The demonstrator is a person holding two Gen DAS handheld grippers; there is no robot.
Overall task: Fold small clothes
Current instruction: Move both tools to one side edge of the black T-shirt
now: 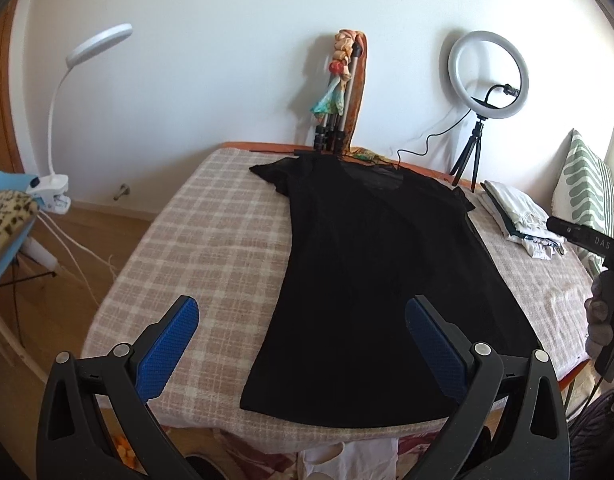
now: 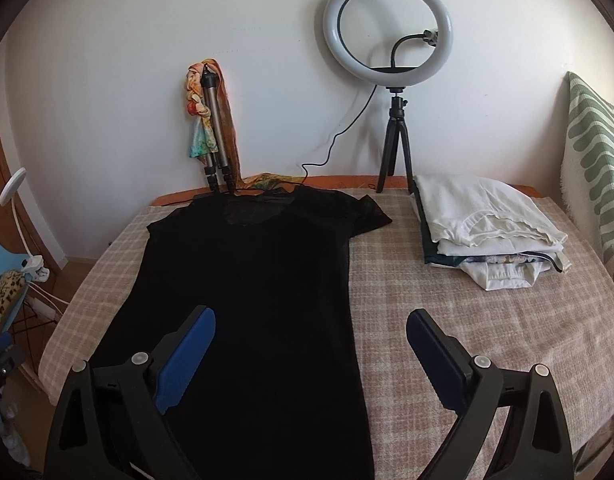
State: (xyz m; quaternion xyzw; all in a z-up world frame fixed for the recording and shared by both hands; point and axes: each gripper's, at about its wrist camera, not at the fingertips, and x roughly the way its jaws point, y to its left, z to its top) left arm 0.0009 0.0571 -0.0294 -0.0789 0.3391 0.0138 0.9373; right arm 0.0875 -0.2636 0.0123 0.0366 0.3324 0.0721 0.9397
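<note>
A black short-sleeved top (image 1: 367, 280) lies flat on the plaid-covered table (image 1: 211, 248), collar at the far end, hem at the near edge. My left gripper (image 1: 303, 312) is open and empty above the hem's left part, its blue pads spread wide. The top also shows in the right wrist view (image 2: 251, 280). My right gripper (image 2: 311, 328) is open and empty above the top's right edge, one pad over the cloth, the other over the plaid cover (image 2: 487, 320). The right gripper's body (image 1: 583, 236) shows at the right edge of the left wrist view.
A stack of folded light clothes (image 2: 491, 232) lies at the far right of the table. A ring light on a small tripod (image 2: 391, 40) and a folded tripod with a colourful scarf (image 2: 211, 120) stand at the back wall. A green-patterned cushion (image 2: 599, 168) is at the right. A clip lamp (image 1: 59, 184) stands left.
</note>
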